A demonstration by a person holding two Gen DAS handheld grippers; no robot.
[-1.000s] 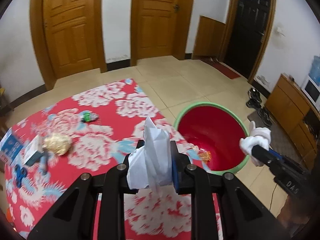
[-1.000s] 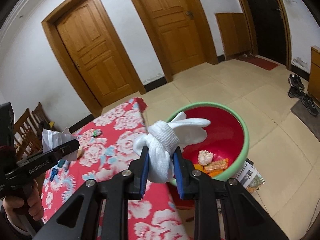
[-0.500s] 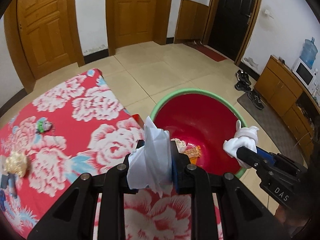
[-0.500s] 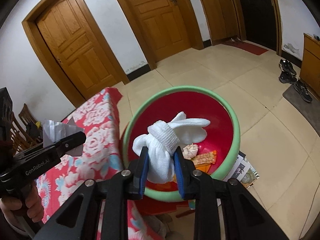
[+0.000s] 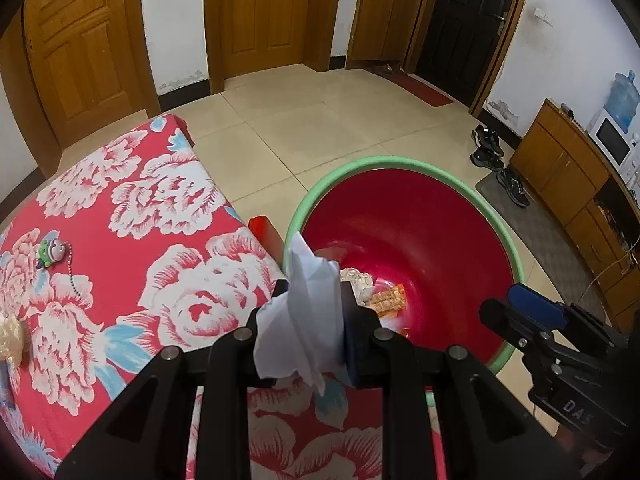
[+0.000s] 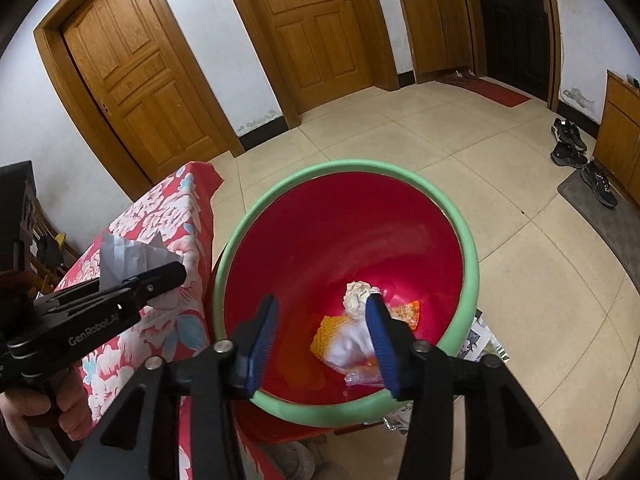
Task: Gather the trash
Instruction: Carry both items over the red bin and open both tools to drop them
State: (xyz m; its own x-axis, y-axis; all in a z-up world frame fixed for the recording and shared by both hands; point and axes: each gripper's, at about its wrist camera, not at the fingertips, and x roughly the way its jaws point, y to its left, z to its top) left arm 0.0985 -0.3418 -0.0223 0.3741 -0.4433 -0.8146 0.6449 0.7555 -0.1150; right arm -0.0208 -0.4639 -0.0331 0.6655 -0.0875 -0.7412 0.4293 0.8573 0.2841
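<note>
My left gripper (image 5: 310, 320) is shut on a crumpled white tissue (image 5: 304, 320) at the table's edge, just beside the bin's rim; it also shows in the right wrist view (image 6: 160, 276) with the tissue (image 6: 128, 256). My right gripper (image 6: 324, 340) is open and empty above the red bin with a green rim (image 6: 468, 256). A white glove (image 6: 352, 348) lies inside the bin among an orange wrapper (image 6: 406, 312) and a paper ball (image 6: 358, 296). In the left wrist view the right gripper (image 5: 516, 308) hangs over the bin's rim (image 5: 400, 162).
The table has a red floral cloth (image 5: 132, 240). A small green toy on a bead chain (image 5: 50, 250) and a yellowish ball (image 5: 8, 332) lie on it at left. Shoes (image 5: 490, 148) and a wooden cabinet (image 5: 568, 176) stand at right. Papers (image 6: 486, 344) lie beside the bin.
My right gripper has opened and the white glove has dropped into the bin. My left gripper has moved right with the tissue, closer to the bin's rim.
</note>
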